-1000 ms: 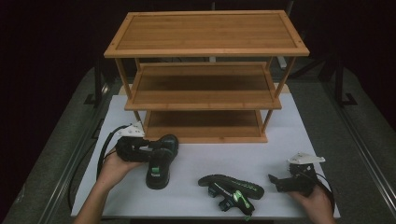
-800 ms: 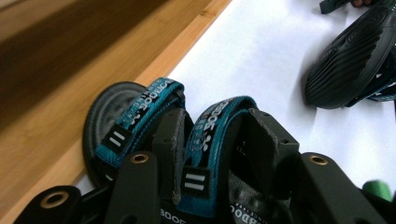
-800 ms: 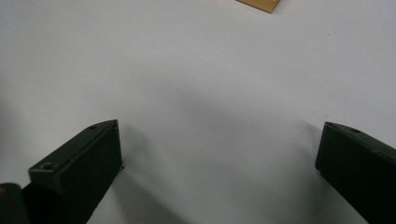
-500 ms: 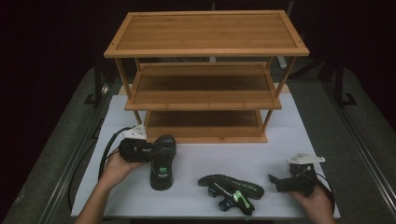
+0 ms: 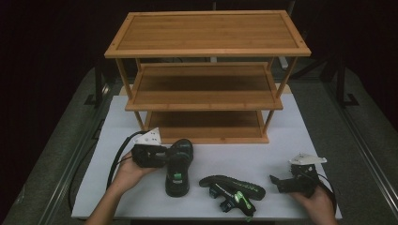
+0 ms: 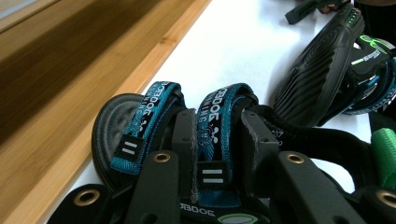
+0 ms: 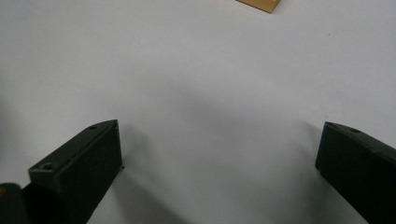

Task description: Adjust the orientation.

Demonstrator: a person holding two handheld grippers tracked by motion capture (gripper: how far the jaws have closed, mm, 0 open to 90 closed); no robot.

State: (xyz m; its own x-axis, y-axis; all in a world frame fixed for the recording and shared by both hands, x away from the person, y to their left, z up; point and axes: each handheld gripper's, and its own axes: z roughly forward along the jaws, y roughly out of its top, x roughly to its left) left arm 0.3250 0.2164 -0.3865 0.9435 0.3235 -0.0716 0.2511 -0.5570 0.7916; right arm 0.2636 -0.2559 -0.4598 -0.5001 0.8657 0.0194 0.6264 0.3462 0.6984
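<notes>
A black sandal [image 5: 179,169] with blue straps stands sole-down on the white table, toe toward the rack. My left gripper [image 5: 163,156] reaches it from the left. In the left gripper view, my left gripper [image 6: 219,140] has just closed its jaws, and the pads press on the rear blue strap [image 6: 215,116]. The second sandal [image 5: 232,189] lies on its side at the front, sole ridges showing [image 6: 317,74]. My right gripper [image 5: 276,181] rests at the front right. Its jaws stand wide apart over bare table, right gripper [image 7: 219,154].
A three-tier bamboo shoe rack [image 5: 206,79] stands at the back of the white table top [image 5: 281,140], its bottom shelf edge [image 6: 116,79] just beyond the held sandal. Black cables trail off the left front edge. Dark floor surrounds the table.
The left hand has shifted to the right with the sandal, which now points straight at the rack. The right hand has stayed still.
</notes>
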